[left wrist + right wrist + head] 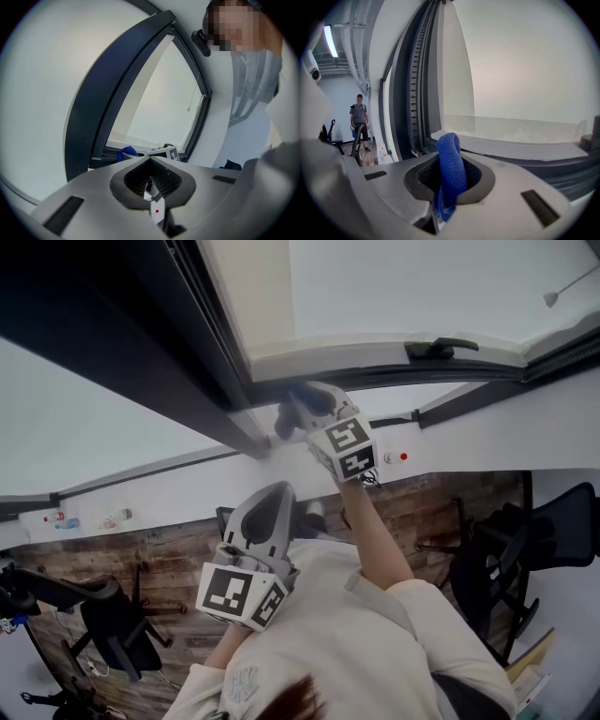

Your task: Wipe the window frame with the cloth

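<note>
A blue cloth [449, 145] stands folded upright between the jaws of my right gripper [451, 165], which is shut on it. In the head view the right gripper [298, 411] presses the cloth [304, 394] against the lower inner corner of the dark window frame [202, 381]. The right gripper view shows the frame's ribbed dark upright [417, 93] just left of the cloth and the pale sill behind it. My left gripper [272, 493] hangs lower, away from the frame, shut with nothing in it. The left gripper view shows the frame [110, 93] and the cloth [126, 151] beyond its tips [151, 163].
A black window handle [436, 348] sits on the sash to the right. Office chairs [117, 624] [530, 540] stand on the wooden floor below. A person [358, 122] stands far off at the left of the right gripper view. A white ledge [441, 432] runs under the window.
</note>
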{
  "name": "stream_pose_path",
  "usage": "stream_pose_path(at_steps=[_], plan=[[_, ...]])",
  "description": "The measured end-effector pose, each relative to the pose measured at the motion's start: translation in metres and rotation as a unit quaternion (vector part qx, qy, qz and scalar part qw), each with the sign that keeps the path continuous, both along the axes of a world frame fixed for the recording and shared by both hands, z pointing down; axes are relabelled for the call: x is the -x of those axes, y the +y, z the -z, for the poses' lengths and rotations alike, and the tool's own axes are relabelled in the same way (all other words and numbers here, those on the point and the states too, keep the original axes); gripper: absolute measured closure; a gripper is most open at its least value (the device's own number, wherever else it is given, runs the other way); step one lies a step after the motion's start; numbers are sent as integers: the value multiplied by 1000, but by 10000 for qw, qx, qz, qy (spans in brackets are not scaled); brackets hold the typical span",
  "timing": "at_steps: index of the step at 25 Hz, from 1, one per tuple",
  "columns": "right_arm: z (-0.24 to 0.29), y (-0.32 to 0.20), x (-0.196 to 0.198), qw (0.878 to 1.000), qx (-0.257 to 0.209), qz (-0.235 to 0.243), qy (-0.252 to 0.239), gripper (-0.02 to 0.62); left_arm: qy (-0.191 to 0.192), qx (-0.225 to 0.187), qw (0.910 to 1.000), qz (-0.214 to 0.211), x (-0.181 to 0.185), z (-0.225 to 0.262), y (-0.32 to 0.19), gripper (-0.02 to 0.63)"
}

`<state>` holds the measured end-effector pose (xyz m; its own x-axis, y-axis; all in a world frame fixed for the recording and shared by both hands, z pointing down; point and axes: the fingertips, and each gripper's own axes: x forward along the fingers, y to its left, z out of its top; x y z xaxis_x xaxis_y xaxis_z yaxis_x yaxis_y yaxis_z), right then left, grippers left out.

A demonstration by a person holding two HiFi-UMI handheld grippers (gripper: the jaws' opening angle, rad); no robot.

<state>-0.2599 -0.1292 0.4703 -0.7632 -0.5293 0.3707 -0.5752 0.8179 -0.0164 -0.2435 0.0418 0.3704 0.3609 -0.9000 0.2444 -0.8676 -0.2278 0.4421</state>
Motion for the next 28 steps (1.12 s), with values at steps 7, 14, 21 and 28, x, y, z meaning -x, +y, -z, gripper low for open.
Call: stream_pose_path(at_steps=[7,14,21,28], plan=[[-1,-7,-14,9999,-20,-106,68,546,10,-95,9996,-255,-13,3,-2,601],[1,-15,-34,9995,-7,-324,30,546,-3,-122,9998,-175,-9,5,-1,601],[0,-22,-55,9988,43,-489,68,546,-11,-184,9998,-105,-8,13,-4,601],[3,-31,-69,9977,30,-679,49,546,24,-115,9999,-67,-11,9,-4,600]])
